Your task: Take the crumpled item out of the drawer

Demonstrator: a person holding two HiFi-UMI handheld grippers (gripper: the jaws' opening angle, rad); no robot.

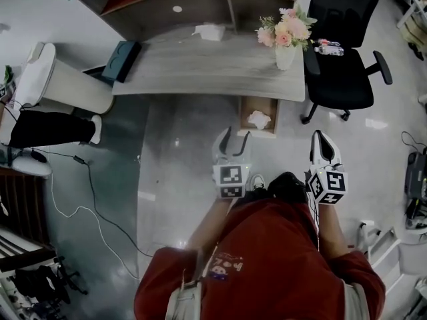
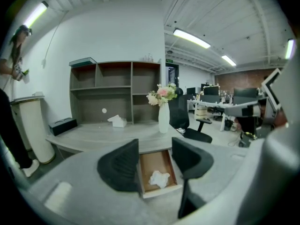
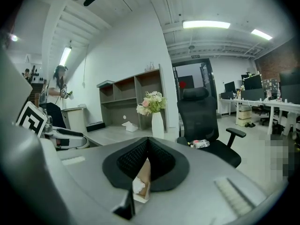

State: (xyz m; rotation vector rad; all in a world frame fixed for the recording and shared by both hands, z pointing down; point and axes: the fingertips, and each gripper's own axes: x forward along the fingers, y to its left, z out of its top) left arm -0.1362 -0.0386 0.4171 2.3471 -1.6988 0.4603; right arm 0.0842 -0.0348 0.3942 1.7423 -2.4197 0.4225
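Observation:
A crumpled white item lies in the open wooden drawer that sticks out from under the grey desk. Both grippers hang over the floor, short of the drawer and touching nothing. My left gripper is open; in the left gripper view the drawer and the crumpled item show between the parted jaws of that gripper. My right gripper is to the right of the drawer, shut and empty. In the right gripper view the closed gripper hides most of the crumpled item.
On the desk stand a white vase of flowers, a tissue box and a black box. A black office chair with a bottle sits right of the drawer. A person's legs and a white bin are at left.

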